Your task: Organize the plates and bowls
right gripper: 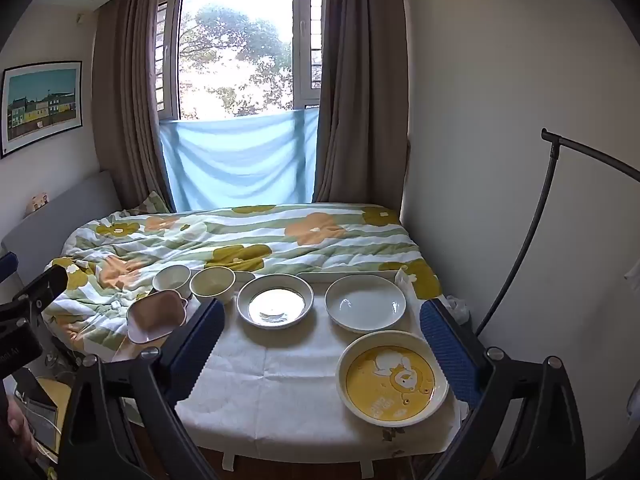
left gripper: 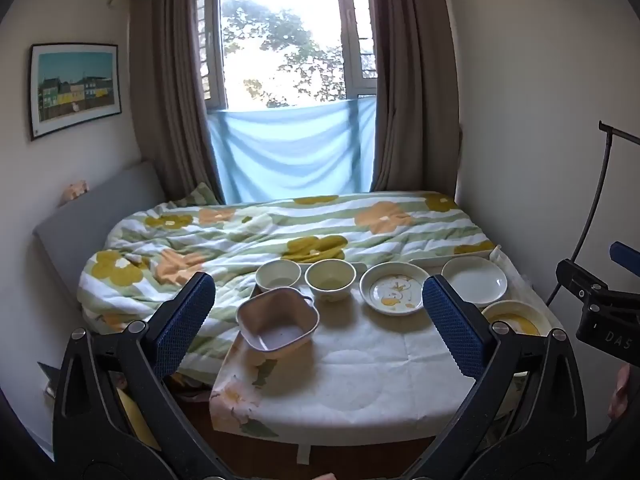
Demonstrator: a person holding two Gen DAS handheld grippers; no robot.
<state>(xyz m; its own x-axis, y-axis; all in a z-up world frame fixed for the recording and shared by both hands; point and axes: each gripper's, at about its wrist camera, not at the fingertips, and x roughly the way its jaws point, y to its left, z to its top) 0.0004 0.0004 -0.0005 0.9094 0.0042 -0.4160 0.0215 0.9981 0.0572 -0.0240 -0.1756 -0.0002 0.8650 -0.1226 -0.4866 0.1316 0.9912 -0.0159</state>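
Note:
On a white-clothed table [left gripper: 360, 380] at the bed's foot stand a pink square bowl [left gripper: 277, 323], two cream bowls [left gripper: 278, 274] [left gripper: 330, 277], a patterned deep plate [left gripper: 395, 288], a plain white plate [left gripper: 474, 280] and a yellow bear plate [right gripper: 391, 378]. My left gripper [left gripper: 318, 320] is open and empty, held back from the table, roughly facing the pink bowl. My right gripper [right gripper: 322, 344] is open and empty, held above the table's near right part, with the bear plate between its fingers in view.
A bed with a flowered quilt [left gripper: 280, 232] lies behind the table, below a curtained window [left gripper: 280, 40]. A white tray [left gripper: 448, 259] lies behind the plates. A black stand [right gripper: 536, 220] arches at the right wall. A yellow stool [right gripper: 40, 412] shows at lower left.

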